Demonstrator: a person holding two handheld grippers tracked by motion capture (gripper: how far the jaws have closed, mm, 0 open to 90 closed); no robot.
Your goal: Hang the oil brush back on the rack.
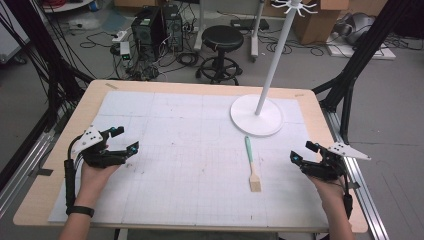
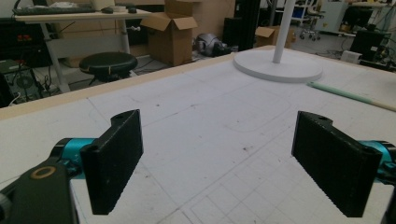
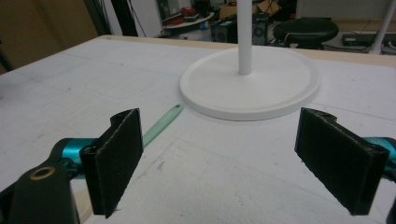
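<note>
We hold the left gripper (image 1: 131, 146) at the left of the high view and the right gripper (image 1: 299, 153) at its right, both low over the white gridded mat (image 1: 175, 125), and both with their black ribbed jaws spread wide and nothing between them. The thing nearest our right gripper is the small brush with a mint-green handle and pale wooden head (image 1: 251, 164), lying flat just right of centre in the high view, its handle tip pointing toward the round white base of the hanger stand (image 1: 240, 117) in the upper right, close but apart from it. To pick it up well, we judge that the right gripper should come in across the handle, jaws straddling it near the middle, and close only once both pads are level with the mat. We see no container on the table.
</note>
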